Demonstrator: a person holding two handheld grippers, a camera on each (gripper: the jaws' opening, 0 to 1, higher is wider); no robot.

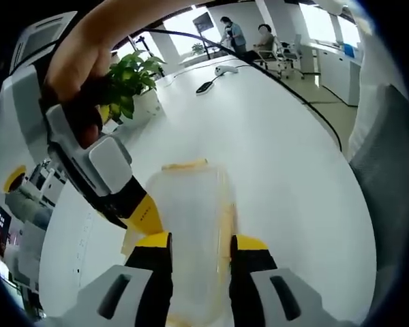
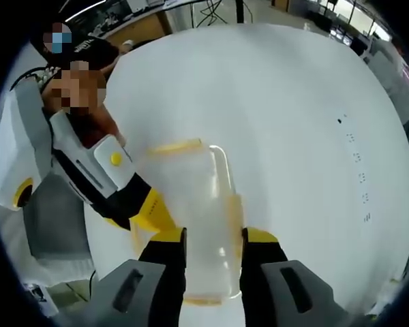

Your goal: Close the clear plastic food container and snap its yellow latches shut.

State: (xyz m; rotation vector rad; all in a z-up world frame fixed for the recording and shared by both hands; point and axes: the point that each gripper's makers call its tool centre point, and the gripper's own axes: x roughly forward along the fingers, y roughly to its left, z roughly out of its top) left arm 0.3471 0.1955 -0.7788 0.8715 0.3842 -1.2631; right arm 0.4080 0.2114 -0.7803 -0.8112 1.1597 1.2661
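The clear plastic container (image 1: 191,204) lies on the white table (image 1: 286,157) with its lid on. A yellow latch (image 1: 184,165) shows at its far end and another along its right side. My left gripper (image 1: 201,242) hovers over the near part of the lid, jaws apart, and the container is wider than the gap. My right gripper (image 1: 146,214), held by a hand, reaches in from the left and its yellow tip touches the container's left edge. In the right gripper view the container (image 2: 201,197) runs under my right gripper (image 2: 213,238), jaws apart, and my left gripper (image 2: 153,208) meets its left side.
A potted plant (image 1: 133,75) stands at the far left of the table, with a dark handset (image 1: 206,86) and a white mouse (image 1: 225,68) farther back. The table's curved edge (image 1: 327,129) runs along the right. A person (image 2: 75,82) sits at the table's left.
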